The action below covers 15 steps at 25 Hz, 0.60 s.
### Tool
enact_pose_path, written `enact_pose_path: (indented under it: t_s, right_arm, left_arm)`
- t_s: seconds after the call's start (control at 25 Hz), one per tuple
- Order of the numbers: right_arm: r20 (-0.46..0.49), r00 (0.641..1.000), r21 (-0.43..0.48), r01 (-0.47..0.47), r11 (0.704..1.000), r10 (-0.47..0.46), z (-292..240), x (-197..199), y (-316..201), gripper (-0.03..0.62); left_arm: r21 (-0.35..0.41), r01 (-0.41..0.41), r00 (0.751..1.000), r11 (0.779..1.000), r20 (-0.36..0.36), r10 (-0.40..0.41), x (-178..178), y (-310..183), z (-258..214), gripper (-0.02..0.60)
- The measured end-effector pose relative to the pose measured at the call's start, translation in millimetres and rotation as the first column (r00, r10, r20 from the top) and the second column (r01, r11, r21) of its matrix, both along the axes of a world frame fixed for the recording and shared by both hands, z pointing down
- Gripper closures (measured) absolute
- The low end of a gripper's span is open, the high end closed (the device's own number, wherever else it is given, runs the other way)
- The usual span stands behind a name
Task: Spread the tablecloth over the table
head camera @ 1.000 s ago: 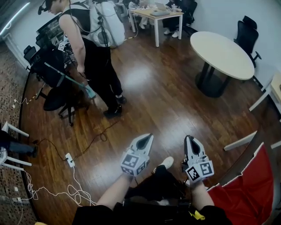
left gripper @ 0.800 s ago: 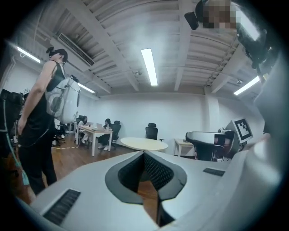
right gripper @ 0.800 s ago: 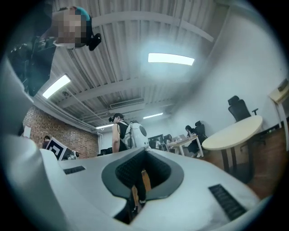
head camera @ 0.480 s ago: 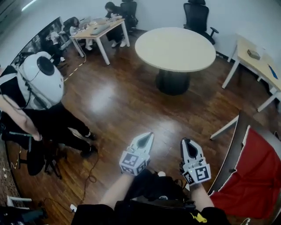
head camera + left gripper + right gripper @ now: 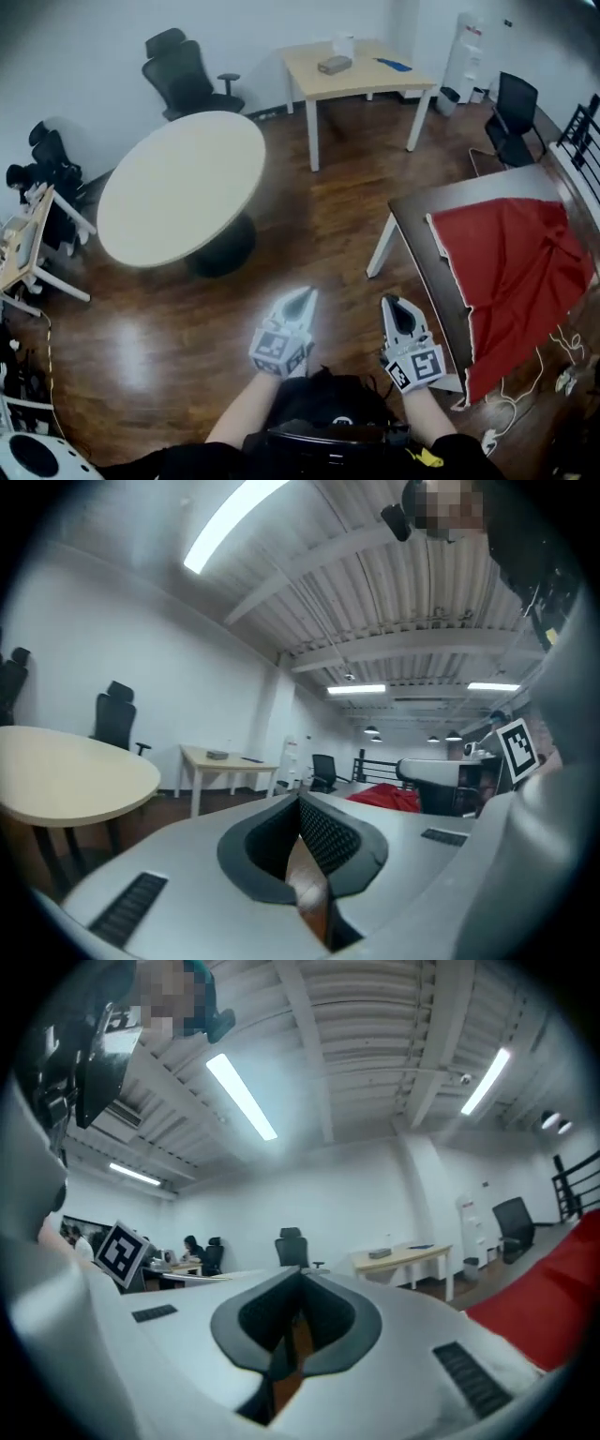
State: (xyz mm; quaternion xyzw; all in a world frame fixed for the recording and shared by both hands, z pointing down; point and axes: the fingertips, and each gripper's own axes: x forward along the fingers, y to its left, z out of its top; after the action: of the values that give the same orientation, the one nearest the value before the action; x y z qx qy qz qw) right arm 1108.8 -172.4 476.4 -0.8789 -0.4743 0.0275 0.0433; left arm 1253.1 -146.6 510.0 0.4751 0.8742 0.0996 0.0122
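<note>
A red tablecloth (image 5: 511, 272) lies rumpled over the right part of a dark rectangular table (image 5: 427, 246) at the right of the head view, one edge hanging down at the near end. My left gripper (image 5: 302, 301) and right gripper (image 5: 395, 307) are held level over the wooden floor, left of that table, both shut and empty. In the left gripper view the red cloth (image 5: 384, 797) shows far off beyond the shut jaws (image 5: 302, 810). The right gripper view has the cloth (image 5: 548, 1293) at its right edge, beside the shut jaws (image 5: 298, 1286).
A round beige table (image 5: 178, 187) stands ahead at the left. A light rectangular desk (image 5: 356, 75) is at the back. Black office chairs (image 5: 183, 70) stand by the wall and another chair (image 5: 511, 117) at the right. Cables (image 5: 525, 398) lie on the floor near the table's corner.
The whole view has swung round: the person and the desks at the left have gone from sight, and the table with the red cloth has come well into view at the right. Both grippers stayed shut.
</note>
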Motion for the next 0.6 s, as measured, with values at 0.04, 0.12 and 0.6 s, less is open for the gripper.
enact_pose_path:
  t_s: [0.04,0.12,0.6]
  right_arm:
    - [0.012,0.999,-0.006,-0.045,0.999,0.045,-3,-1,8,0.588]
    - [0.017,0.988,-0.006,-0.152,0.988,0.152,-3,-15,19,0.588]
    - [-0.03,0.755,-0.034,-0.656,0.754,0.655,11,-256,43,0.588]
  left_arm:
    - [0.001,-0.049,0.999,0.999,-0.008,0.049,-6,17,-3,0.58]
    - [-0.016,-0.154,0.988,0.988,-0.035,0.153,-29,46,-6,0.58]
    - [-0.109,-0.551,0.829,0.828,-0.189,0.527,-262,137,-1,0.58]
